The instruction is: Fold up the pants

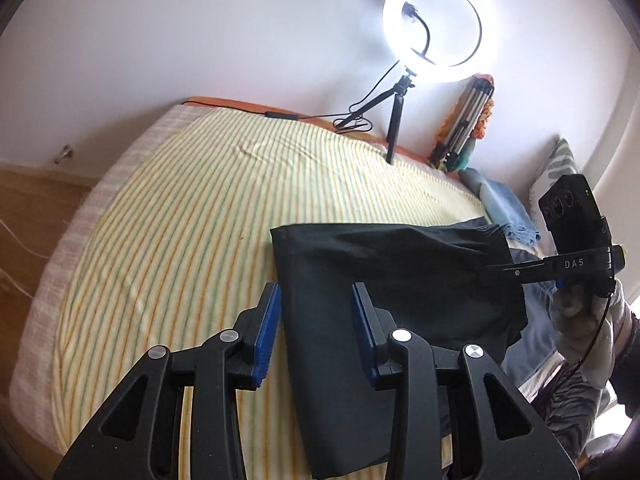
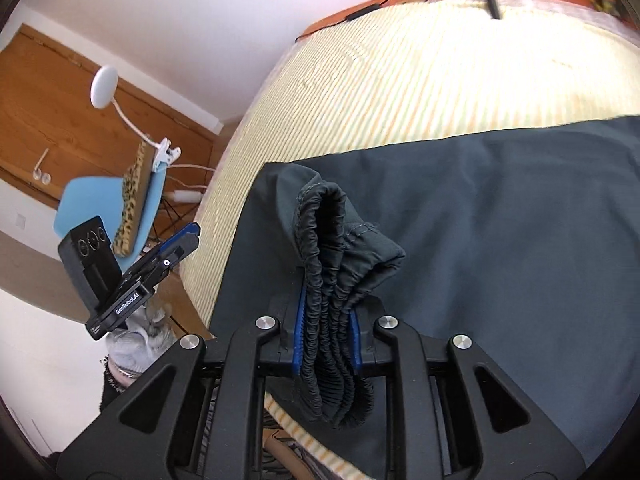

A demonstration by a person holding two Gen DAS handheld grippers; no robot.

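Dark pants (image 1: 384,280) lie folded on the striped bed (image 1: 180,208). My left gripper (image 1: 316,300) is open and empty, its blue pads astride the pants' left edge, just above the cloth. My right gripper (image 2: 326,312) is shut on the pants' bunched elastic waistband (image 2: 328,248) and holds it up off the rest of the pants (image 2: 500,220). In the left wrist view the right gripper (image 1: 496,270) comes in from the right onto the raised cloth. In the right wrist view the left gripper (image 2: 184,240) shows at the left, beside the bed's edge.
A lit ring light (image 1: 434,24) on a tripod stands at the bed's far edge with its cable. Blue cloth (image 1: 508,212) and a pillow (image 1: 556,168) lie at the right. A blue chair (image 2: 112,208) and a clip lamp (image 2: 104,86) stand beside the bed.
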